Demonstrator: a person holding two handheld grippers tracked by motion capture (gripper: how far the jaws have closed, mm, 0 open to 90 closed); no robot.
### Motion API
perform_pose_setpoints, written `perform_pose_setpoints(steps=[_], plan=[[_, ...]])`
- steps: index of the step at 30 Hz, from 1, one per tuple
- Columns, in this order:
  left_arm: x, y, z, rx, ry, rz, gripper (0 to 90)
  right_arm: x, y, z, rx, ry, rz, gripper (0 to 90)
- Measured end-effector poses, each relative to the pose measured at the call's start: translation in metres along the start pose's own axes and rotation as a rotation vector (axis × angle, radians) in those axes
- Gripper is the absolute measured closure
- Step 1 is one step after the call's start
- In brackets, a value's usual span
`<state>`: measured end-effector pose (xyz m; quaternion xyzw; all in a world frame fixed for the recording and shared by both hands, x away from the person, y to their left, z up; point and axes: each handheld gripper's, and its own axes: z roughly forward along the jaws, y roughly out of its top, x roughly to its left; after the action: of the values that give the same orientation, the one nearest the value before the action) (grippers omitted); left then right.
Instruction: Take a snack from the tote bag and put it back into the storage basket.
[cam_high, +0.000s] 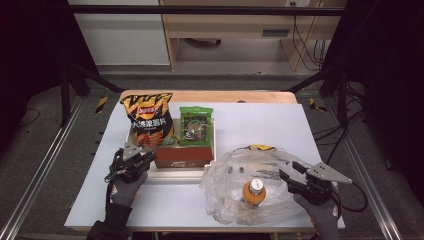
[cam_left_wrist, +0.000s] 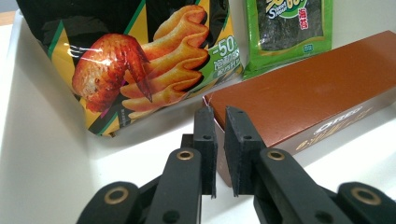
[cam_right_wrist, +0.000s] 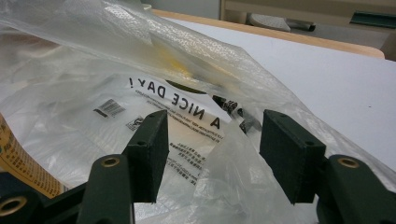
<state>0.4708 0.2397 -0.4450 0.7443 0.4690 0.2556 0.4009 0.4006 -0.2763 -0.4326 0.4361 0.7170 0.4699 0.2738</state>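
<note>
My left gripper (cam_left_wrist: 219, 140), jaws nearly together w/ nothing between, faces the brown cardboard box (cam_left_wrist: 299, 100). Right gripper (cam_right_wrist: 212, 154) spread wide around crinkly clear plastic bag (cam_right_wrist: 154, 70).

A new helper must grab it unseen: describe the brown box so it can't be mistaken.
On the white table, find the shallow white tray left of centre. The brown box lies flat along its near edge, long and rectangular, in front of the black-and-yellow chip bag and the green snack packet; it's the only rigid carton.
</note>
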Motion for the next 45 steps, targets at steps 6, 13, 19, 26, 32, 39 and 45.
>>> perform_pose_setpoints(steps=[6,13,19,26,32,39,45], plan=[[-0.001,-0.001,0.001,-0.002,0.011,0.0,83.1,0.0,0.0,0.0,0.0,0.001,-0.002,42.6],[-0.002,0.0,-0.006,-0.028,0.028,-0.029,74.0,0.0,0.001,-0.002,-0.004,0.0,0.005,42.5],[-0.011,0.01,-0.027,-0.119,0.03,-0.029,67.6,0.0,0.005,-0.008,-0.035,0.0,0.014,42.5],[-0.035,0.022,-0.046,-0.206,-0.025,0.008,58.7,0.009,0.017,-0.019,-0.062,0.027,0.018,43.1],[-0.049,0.025,-0.051,-0.226,-0.068,0.037,54.1,0.024,0.031,-0.031,-0.109,0.097,0.009,42.8],[-0.048,0.024,-0.052,-0.218,-0.088,0.039,48.9,0.046,0.043,-0.036,-0.13,0.193,-0.02,36.7],[-0.043,0.023,-0.053,-0.206,-0.085,0.037,46.1,0.064,0.053,-0.04,-0.153,0.27,-0.022,27.2]])
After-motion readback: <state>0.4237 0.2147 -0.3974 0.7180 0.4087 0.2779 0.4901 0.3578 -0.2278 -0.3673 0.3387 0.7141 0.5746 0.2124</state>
